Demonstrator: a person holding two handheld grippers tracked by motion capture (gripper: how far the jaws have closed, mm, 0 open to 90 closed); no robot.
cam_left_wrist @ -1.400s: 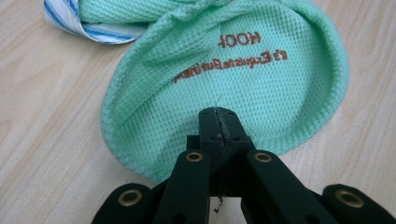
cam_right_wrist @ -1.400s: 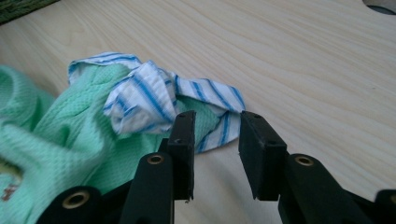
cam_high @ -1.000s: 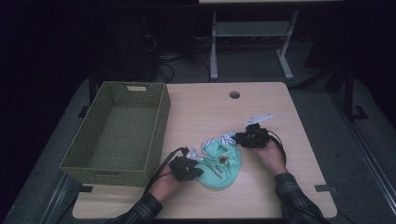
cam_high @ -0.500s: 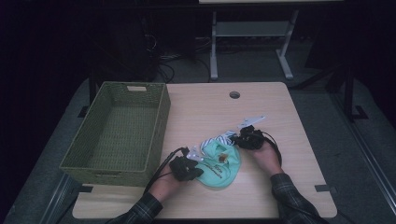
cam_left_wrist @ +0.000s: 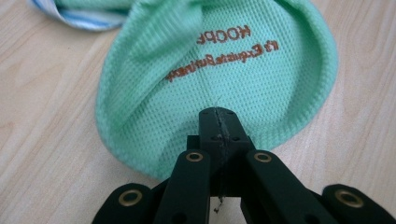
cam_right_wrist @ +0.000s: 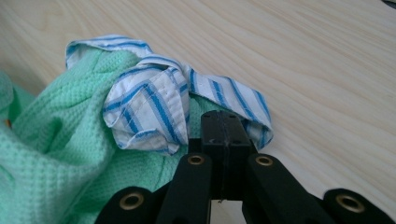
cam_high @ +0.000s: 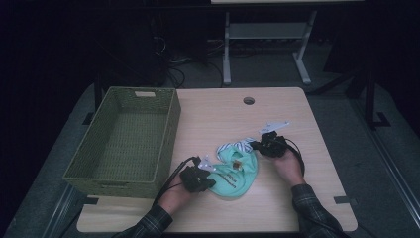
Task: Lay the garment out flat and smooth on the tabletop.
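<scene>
A mint-green knit garment (cam_high: pixel 236 174) with a blue-and-white striped collar (cam_high: pixel 233 147) lies bunched on the wooden table (cam_high: pixel 277 109) near its front middle. My left gripper (cam_high: pixel 199 177) is at the garment's near-left edge; in the left gripper view its jaws (cam_left_wrist: pixel 218 122) are pressed together on the green fabric (cam_left_wrist: pixel 210 60), just below brown embroidered lettering (cam_left_wrist: pixel 224 42). My right gripper (cam_high: pixel 270 145) is at the garment's far-right side. In the right gripper view its jaws (cam_right_wrist: pixel 223 125) are shut on the striped collar (cam_right_wrist: pixel 149 107), with green knit (cam_right_wrist: pixel 46 140) to the left.
A large green woven basket (cam_high: pixel 109 186) stands on the table's left side, right beside the left hand. A round cable hole (cam_high: pixel 248 100) is near the table's far edge. Bare wood lies beyond and right of the garment. Dark floor and a metal stand are behind the table.
Almost nothing has moved. The right hand shifted slightly beside the collar and back. Both grippers stay at the garment.
</scene>
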